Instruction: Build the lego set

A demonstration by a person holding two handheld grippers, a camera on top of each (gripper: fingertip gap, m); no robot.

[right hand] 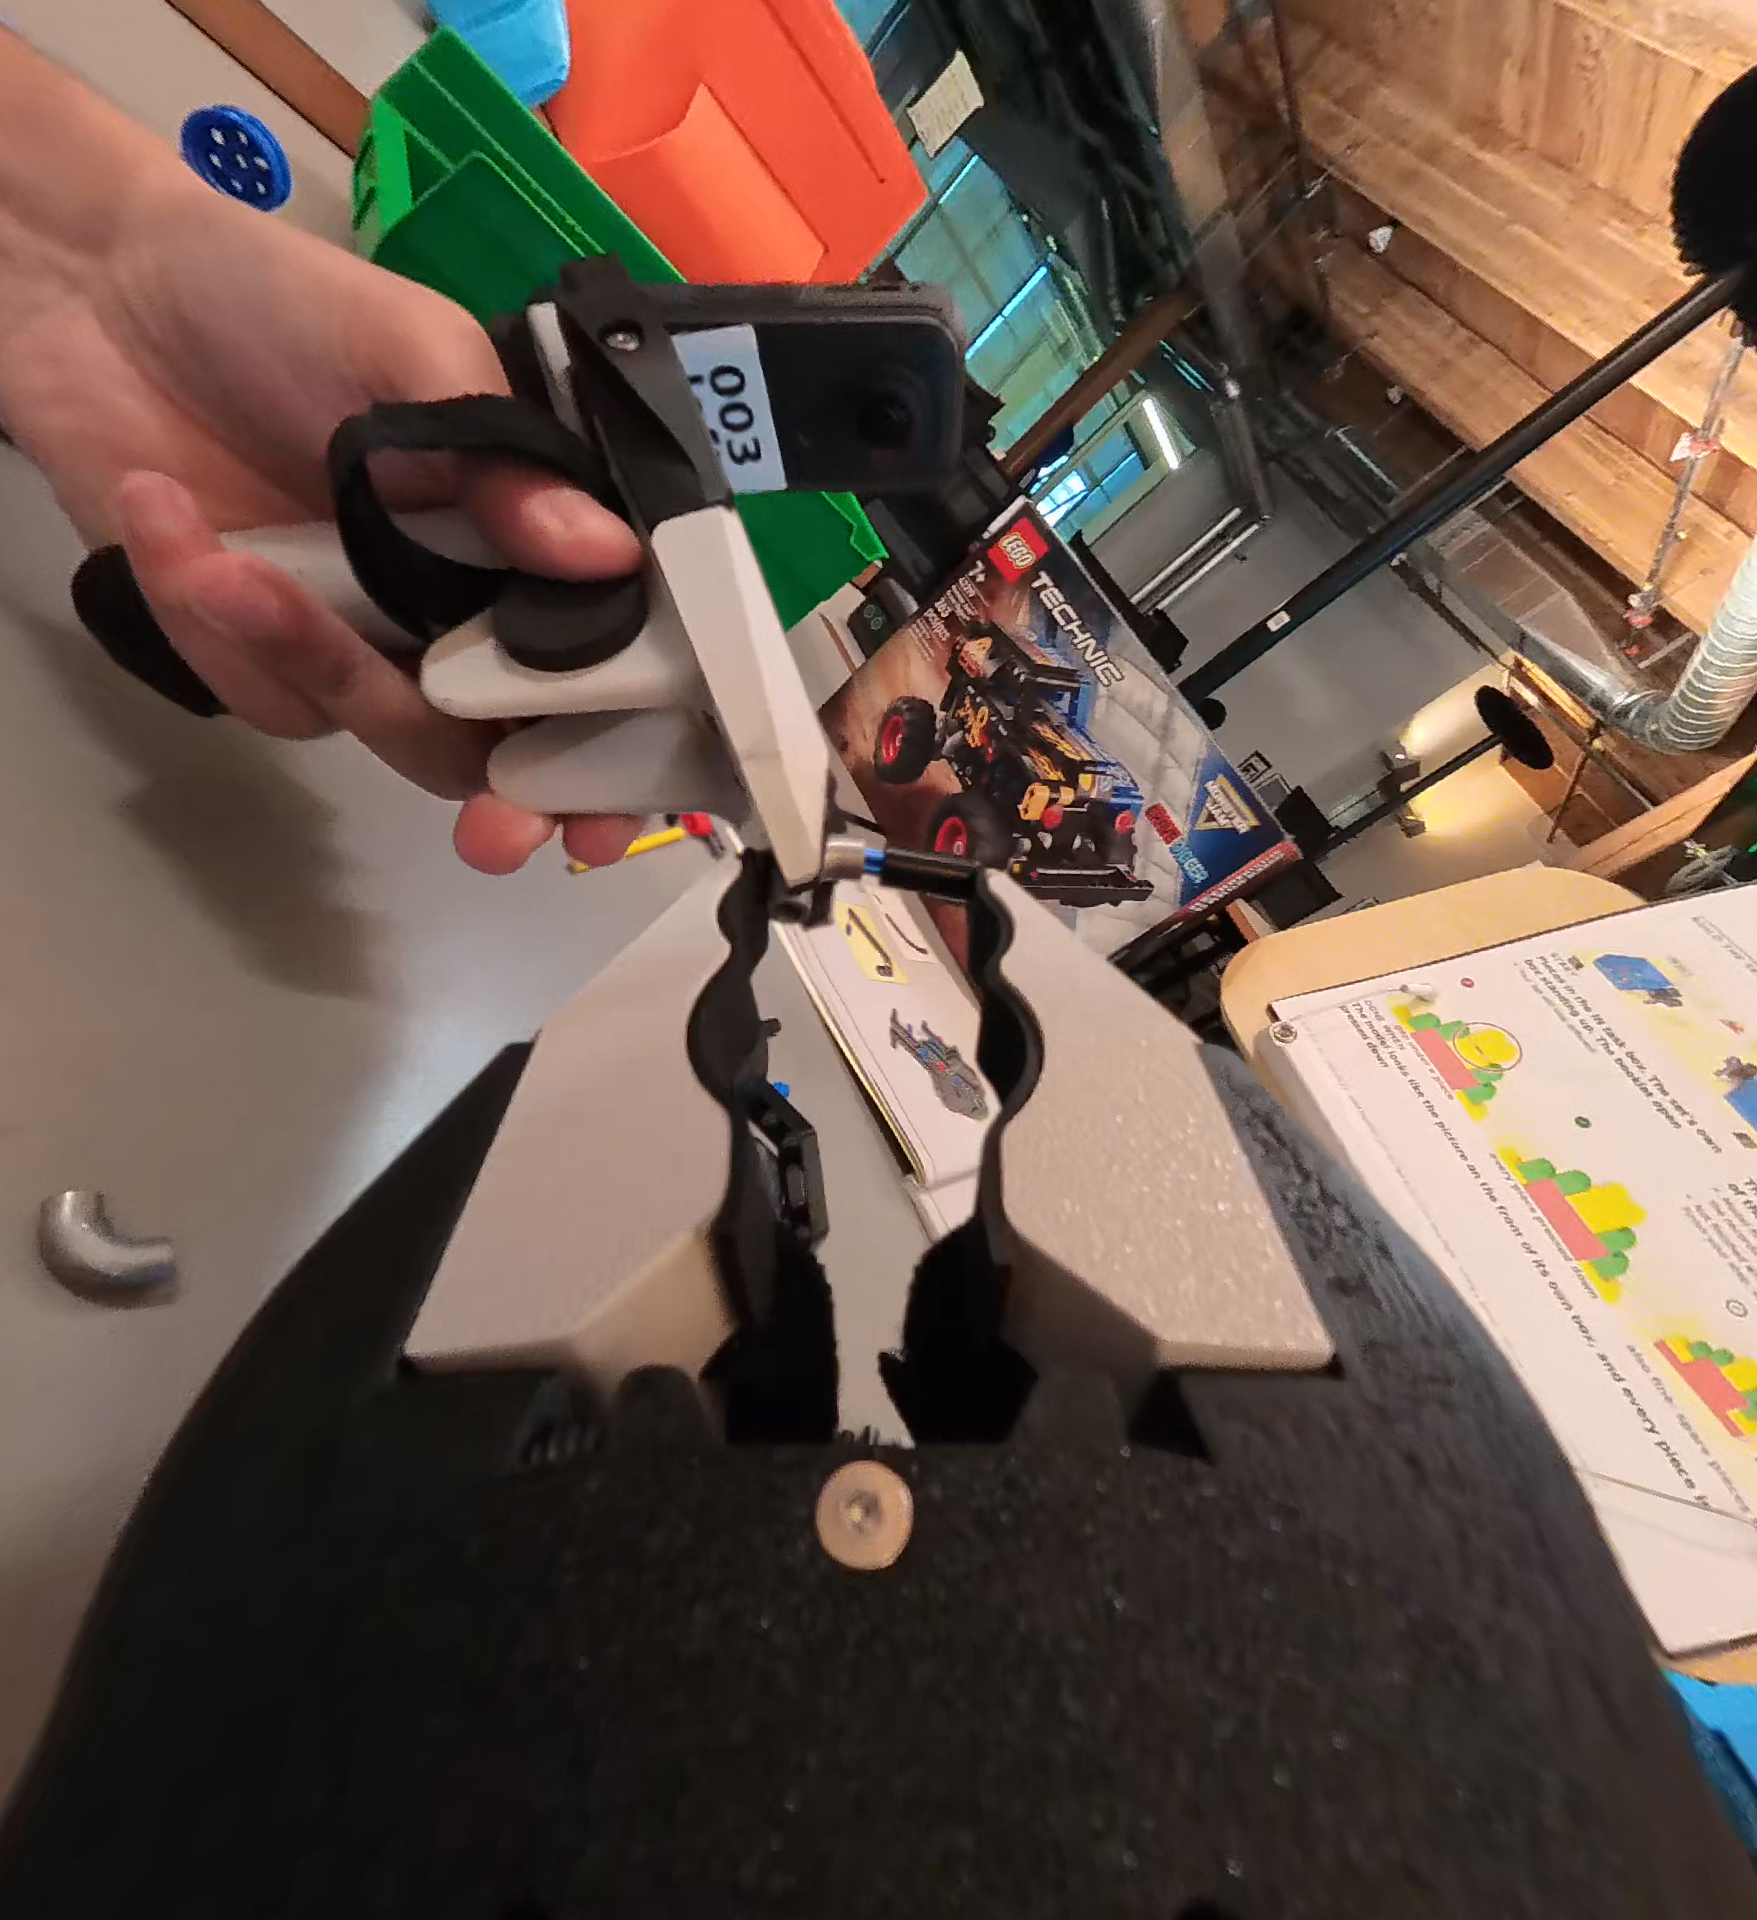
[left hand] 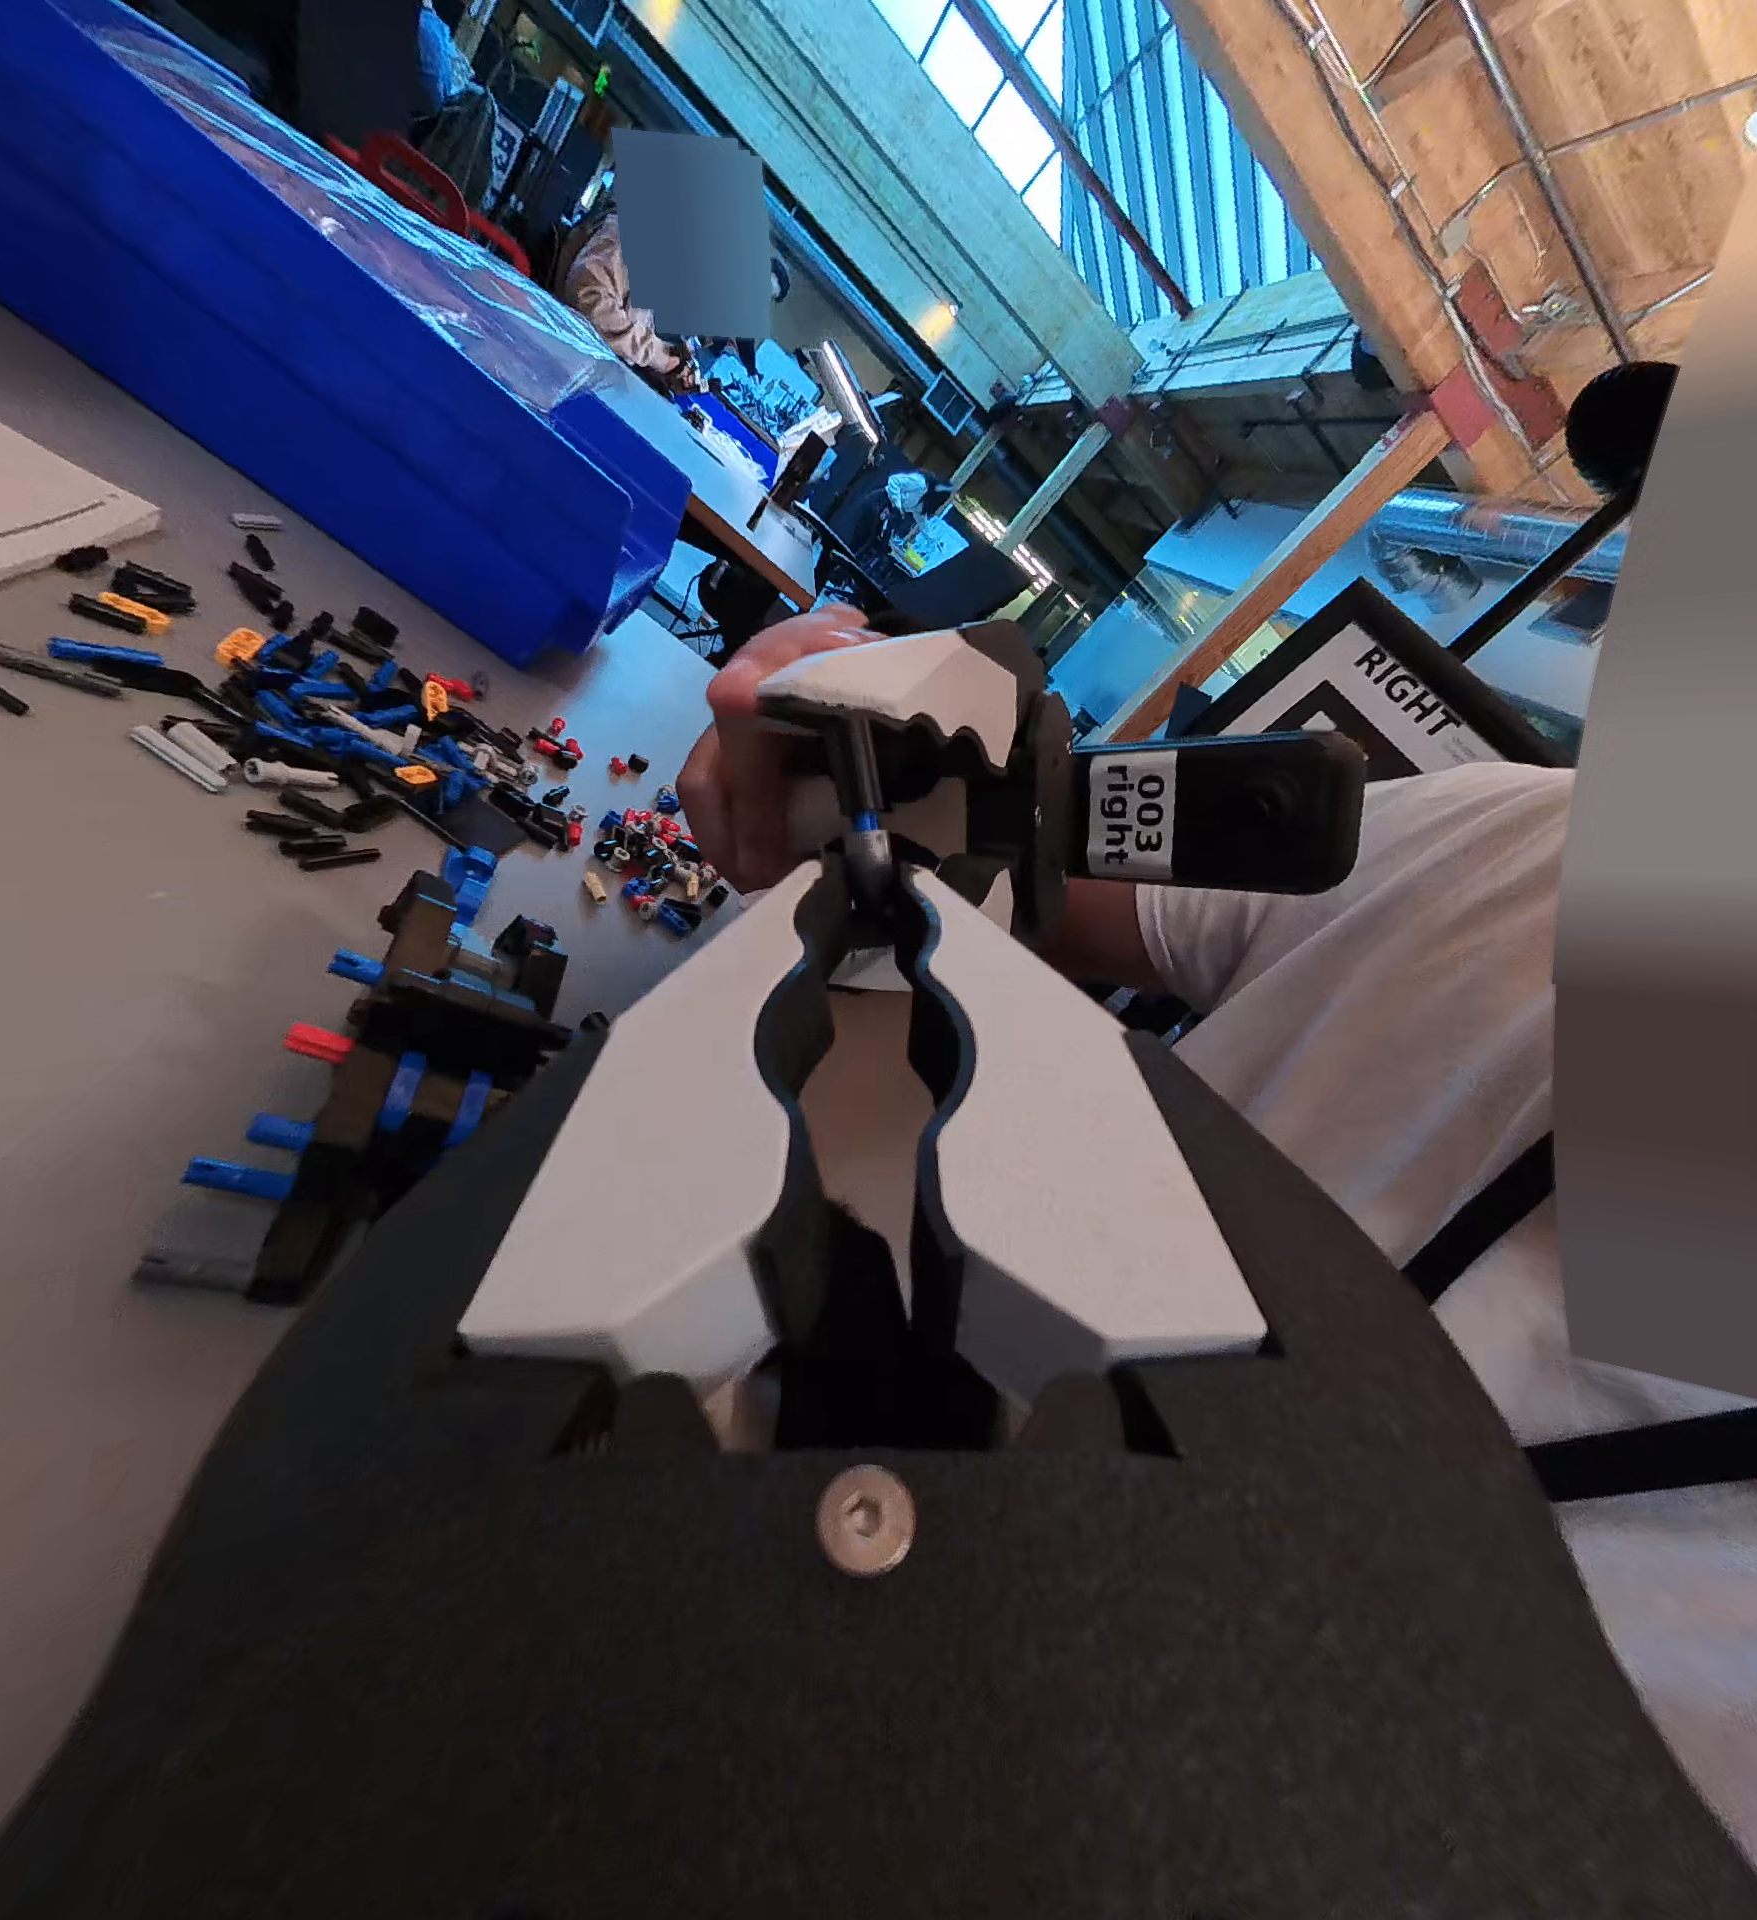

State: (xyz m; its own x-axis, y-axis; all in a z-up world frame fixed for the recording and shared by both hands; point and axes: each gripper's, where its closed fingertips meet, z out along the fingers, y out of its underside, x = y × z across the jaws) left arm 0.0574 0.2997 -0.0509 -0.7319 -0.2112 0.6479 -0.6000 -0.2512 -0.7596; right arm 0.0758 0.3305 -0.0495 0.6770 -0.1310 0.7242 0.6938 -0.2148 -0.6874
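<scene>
In the left wrist view my left gripper (left hand: 869,883) is shut on a small grey connector (left hand: 871,854) with a blue pin (left hand: 861,824) in it. A black cylinder (left hand: 858,764) sits on that pin. My right gripper (left hand: 858,821) comes in from the far side, and its two fingers span this small assembly end to end. In the right wrist view my right gripper (right hand: 869,883) holds the black cylinder (right hand: 931,868) against its right fingertip. The left gripper (right hand: 801,857) pinches the grey connector (right hand: 841,857) from above. Both are held up above the table.
A partly built black and blue model (left hand: 417,1039) and a pile of loose pieces (left hand: 386,727) lie on the grey table (left hand: 74,935), with blue bins (left hand: 282,312) behind. The set's box (right hand: 1040,727), an open booklet (right hand: 915,1039), an instruction sheet (right hand: 1580,1195), green (right hand: 500,208) and orange (right hand: 728,135) bins, and a curved grey piece (right hand: 100,1242) are around.
</scene>
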